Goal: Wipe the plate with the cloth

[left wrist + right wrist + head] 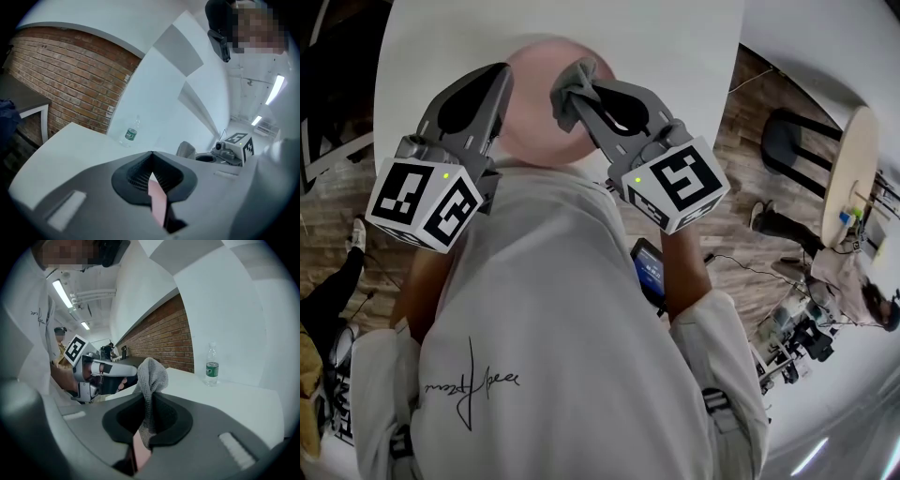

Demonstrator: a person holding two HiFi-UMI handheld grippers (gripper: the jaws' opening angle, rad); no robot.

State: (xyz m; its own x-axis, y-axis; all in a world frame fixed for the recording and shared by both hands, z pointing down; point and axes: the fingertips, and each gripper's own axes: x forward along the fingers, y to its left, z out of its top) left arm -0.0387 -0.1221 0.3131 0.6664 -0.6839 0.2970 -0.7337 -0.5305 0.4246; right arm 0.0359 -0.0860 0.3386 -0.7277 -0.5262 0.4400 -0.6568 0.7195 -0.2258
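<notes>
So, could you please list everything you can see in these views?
plate: one, pink, at the table's near side, rim between the left gripper's jaws
cloth: one, grey, bunched, in front of the plate's right side in the head view
table: one, white, round
water bottle: one, clear with a green label, upright on the table
stool: one, black, right of the table
left gripper: one, grey, shut on the plate
right gripper: one, grey, shut on the cloth

The plate point(534, 117) hangs over the table point(675, 47) — cloth point(570, 94) at its right (bottle point(132, 132) behind).
</notes>
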